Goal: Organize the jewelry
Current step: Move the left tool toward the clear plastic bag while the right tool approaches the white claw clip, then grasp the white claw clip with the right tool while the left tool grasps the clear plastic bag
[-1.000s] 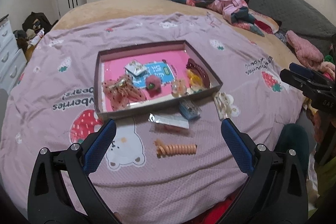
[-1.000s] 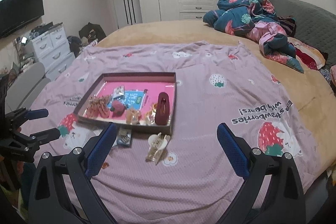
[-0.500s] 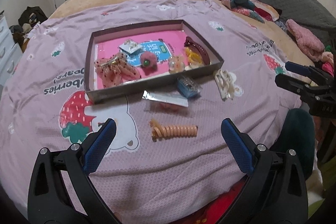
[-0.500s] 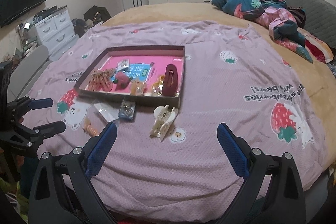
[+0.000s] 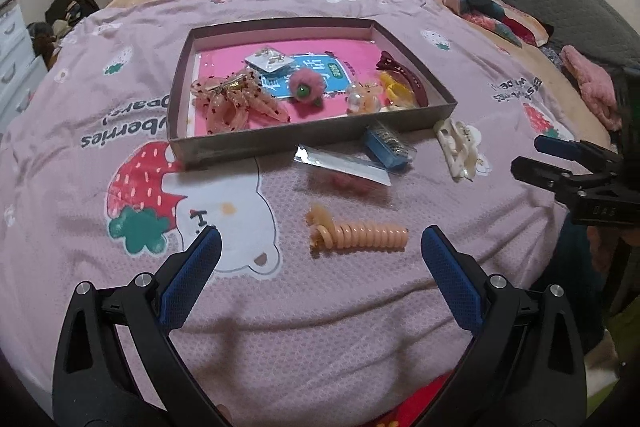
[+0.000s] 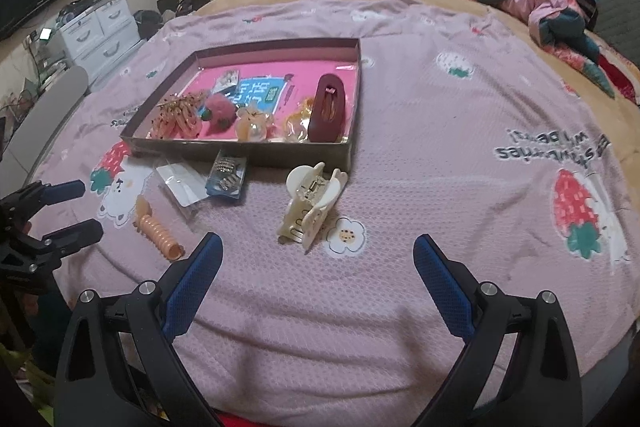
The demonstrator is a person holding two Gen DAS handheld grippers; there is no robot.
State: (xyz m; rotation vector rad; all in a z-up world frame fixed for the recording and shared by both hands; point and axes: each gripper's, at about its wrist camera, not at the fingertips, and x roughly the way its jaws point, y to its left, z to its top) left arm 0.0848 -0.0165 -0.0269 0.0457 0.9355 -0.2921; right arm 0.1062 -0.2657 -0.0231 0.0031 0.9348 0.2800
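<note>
A shallow brown tray (image 5: 312,137) with a pink liner sits on the bed's pink strawberry-print blanket (image 5: 400,307). Inside it lie a sheer peach bow clip (image 5: 232,103) at the left, a small card of earrings (image 5: 270,61) toward the back, a fuzzy pink strawberry piece (image 5: 306,91) in the middle, a clear peach bauble (image 5: 362,99), a yellow clip (image 5: 394,91) and a dark red hair clip (image 5: 402,77) along the right wall, its long axis running front to back. On the blanket just in front of the tray are a clear flat packet (image 5: 344,167), a blue card of small clips (image 5: 388,145) and a cream claw clip (image 6: 312,203). Nearer the left hand-held gripper (image 5: 320,247) lies a peach spiral hair tie (image 5: 356,233), its long axis left to right in the left wrist view, the loose curled end at its left. That gripper's jaws stand wide apart around empty air, just short of the tie. The right hand-held gripper (image 6: 318,251) is likewise spread wide and holds nothing, with the claw clip just ahead of it.
</note>
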